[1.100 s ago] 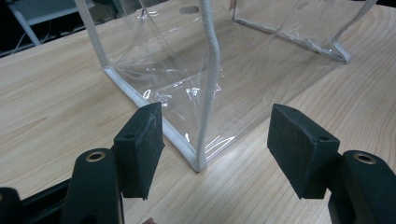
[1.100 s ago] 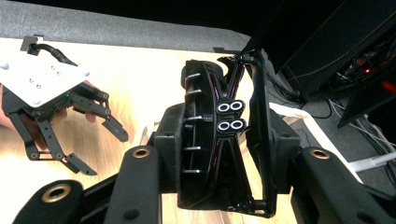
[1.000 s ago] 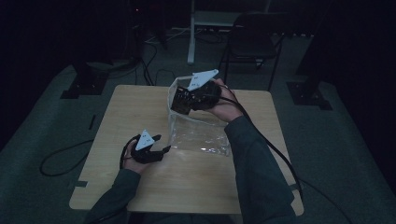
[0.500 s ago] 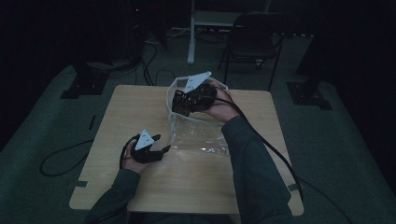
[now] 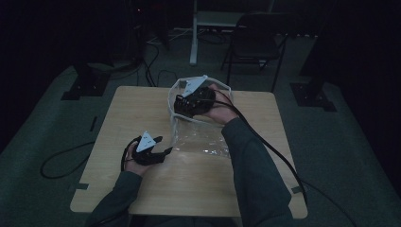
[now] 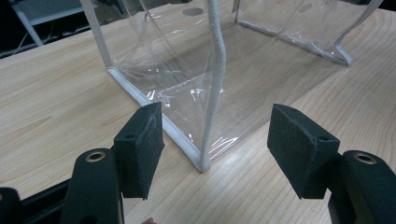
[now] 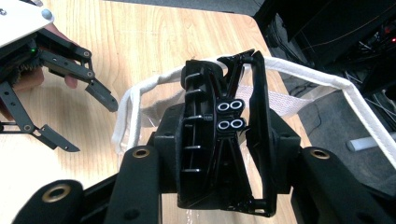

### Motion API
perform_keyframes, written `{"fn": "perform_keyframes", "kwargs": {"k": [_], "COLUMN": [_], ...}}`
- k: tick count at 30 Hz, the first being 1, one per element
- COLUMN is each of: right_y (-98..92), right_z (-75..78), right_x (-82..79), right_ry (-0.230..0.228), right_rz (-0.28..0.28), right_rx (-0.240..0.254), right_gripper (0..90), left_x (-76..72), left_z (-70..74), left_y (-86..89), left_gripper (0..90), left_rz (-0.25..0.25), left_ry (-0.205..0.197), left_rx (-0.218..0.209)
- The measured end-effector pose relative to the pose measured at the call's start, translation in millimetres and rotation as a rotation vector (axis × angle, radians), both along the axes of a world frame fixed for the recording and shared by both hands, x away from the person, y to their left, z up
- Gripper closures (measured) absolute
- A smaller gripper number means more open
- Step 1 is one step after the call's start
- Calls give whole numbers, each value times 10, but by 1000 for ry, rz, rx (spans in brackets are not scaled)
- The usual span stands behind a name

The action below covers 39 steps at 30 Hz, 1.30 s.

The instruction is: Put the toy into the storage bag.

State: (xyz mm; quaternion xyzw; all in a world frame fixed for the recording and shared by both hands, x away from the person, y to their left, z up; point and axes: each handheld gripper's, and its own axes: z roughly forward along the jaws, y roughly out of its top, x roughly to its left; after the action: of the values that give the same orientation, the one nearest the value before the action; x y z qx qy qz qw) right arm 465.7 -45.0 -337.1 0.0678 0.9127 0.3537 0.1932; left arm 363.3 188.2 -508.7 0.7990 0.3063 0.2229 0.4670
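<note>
1. One black ribbed plastic part [image 7: 224,140], long axis upright, is clamped in the right gripper [image 5: 191,101] directly above the mouth of one clear white-trimmed plastic bag [image 5: 201,137]
2. Left gripper [image 5: 158,146] spread, grasping nothing, just beside the bag's near corner on the wooden table [image 5: 132,118]

One camera hangs high above the person's side, looking forward and down over the whole desk [image 5: 142,113]. Two more ride close on the tongs, each sighting along its own jaws just above the wood. All three share the clear bag [image 5: 201,137] with white edging.
</note>
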Motion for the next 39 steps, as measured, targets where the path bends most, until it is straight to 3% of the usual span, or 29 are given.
{"fn": "perform_keyframes", "kwargs": {"k": [19, 29, 39], "right_y": [44, 77, 88], "right_z": [-126, -227, -319], "right_x": [138, 234, 400], "right_ry": [26, 36, 49], "right_rz": [-4, -15, -28], "right_rx": [-13, -43, -57], "right_gripper": [581, 581, 581], "left_x": [3, 5, 9], "left_z": [-10, -9, -1], "left_y": [-6, 0, 14], "left_gripper": [361, 361, 361], "left_rz": [0, -1, 2], "left_ry": [6, 6, 3], "left_rx": [-4, -2, -6]}}
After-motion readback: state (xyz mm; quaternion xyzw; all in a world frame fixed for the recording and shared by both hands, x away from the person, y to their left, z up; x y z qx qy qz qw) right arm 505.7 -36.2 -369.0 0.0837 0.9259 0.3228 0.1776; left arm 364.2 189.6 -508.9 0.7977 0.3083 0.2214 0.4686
